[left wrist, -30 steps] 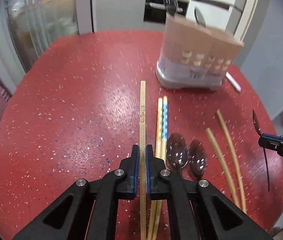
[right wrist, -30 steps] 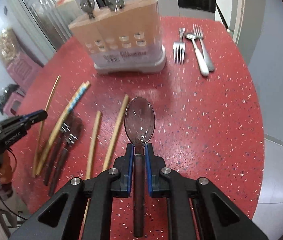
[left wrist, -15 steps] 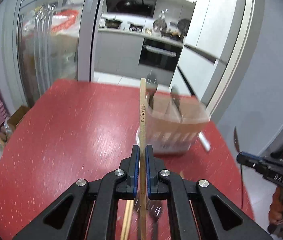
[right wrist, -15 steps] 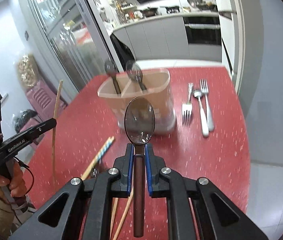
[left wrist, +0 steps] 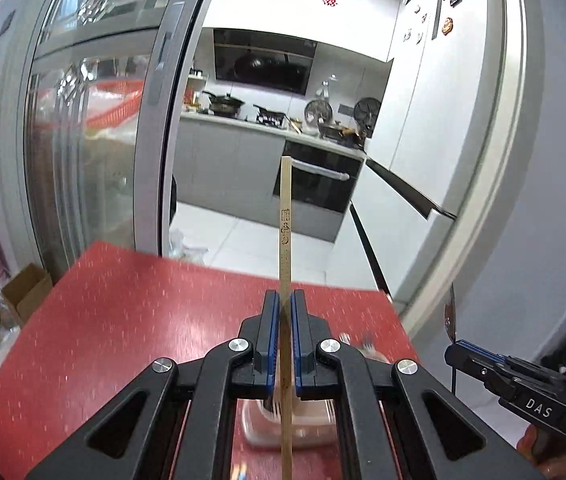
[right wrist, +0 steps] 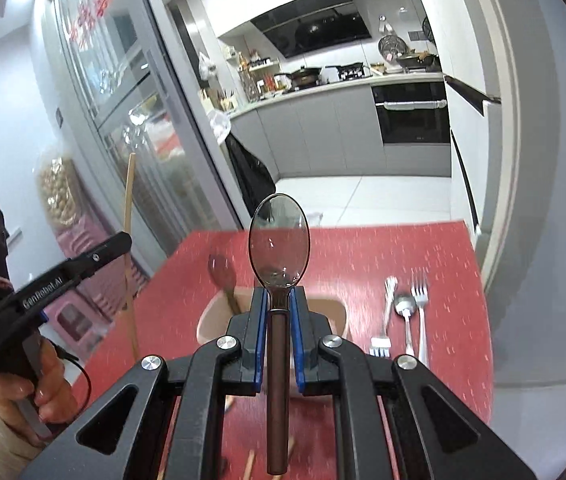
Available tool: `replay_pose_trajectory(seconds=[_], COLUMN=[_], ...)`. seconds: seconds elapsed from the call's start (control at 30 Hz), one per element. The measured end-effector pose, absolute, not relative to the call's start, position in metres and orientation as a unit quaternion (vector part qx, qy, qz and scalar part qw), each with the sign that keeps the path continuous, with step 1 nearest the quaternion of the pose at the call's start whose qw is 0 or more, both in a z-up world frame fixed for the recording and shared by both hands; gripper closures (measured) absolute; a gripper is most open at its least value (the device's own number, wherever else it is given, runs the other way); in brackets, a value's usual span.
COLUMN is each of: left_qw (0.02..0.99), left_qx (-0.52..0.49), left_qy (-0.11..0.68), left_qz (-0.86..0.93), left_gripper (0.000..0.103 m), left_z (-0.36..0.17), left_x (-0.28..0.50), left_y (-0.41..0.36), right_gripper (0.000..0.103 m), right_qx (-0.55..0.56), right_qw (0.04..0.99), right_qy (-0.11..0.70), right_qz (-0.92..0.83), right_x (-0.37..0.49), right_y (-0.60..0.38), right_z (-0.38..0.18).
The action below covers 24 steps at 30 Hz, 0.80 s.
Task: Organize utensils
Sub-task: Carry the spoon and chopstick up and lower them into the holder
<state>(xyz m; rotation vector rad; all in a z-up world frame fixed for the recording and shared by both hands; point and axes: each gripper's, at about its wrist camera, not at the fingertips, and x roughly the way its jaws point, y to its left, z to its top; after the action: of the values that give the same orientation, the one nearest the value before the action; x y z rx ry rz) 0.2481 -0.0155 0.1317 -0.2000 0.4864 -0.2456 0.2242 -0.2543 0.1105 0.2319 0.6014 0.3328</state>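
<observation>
Both claws lifted clear of the tabletop (right wrist: 423, 248) since a second ago, each carrying its utensil upward; view now tilted toward the kitchen rather than down onto the red surface. Left claw (left wrist: 284, 316) clamped on the wooden chopstick (left wrist: 285, 220), shaft held upright between the blue pads, no longer lying beside the other sticks. Right claw (right wrist: 279, 312) clamped on the neck of the dark-handled spoon (right wrist: 279, 240), bowl pointing forward and up. Judged as pick-up complete for both items, transfer to the holder under way, insertion not yet done.

Utensil holder (right wrist: 333, 310) now directly below and ahead of both claws, largely hidden behind the fingers. One dark spoon (right wrist: 223, 276) standing in it, visible in the right view; further contents and compartment not discernible. Forks and a metal spoon (right wrist: 405, 320) left lying on the tabletop just beside the holder, not yet sorted.
</observation>
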Motion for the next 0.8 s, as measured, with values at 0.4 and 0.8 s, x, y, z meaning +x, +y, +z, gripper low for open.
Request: replay_pose_trajectory(seconds=[0.4, 0.8], left_qw=[0.968, 0.973], left_qx=[-0.101, -0.083], left_qy=[0.210, 0.202], left_qz=[-0.097, -0.077], left_gripper=[0.073, 0.073], left_z=[0.115, 0.077], left_x=[0.308, 0.312], left_y=[-0.038, -0.046], right_gripper=[0.091, 0.091], right_qx=[0.082, 0.039], right_qw=[0.954, 0.957], right_qy=[0.242, 0.243], right_qz=[0.155, 0.153], right_x=[0.293, 0.306], right_y=[-0.235, -0.224], right_z=[0.096, 0.042])
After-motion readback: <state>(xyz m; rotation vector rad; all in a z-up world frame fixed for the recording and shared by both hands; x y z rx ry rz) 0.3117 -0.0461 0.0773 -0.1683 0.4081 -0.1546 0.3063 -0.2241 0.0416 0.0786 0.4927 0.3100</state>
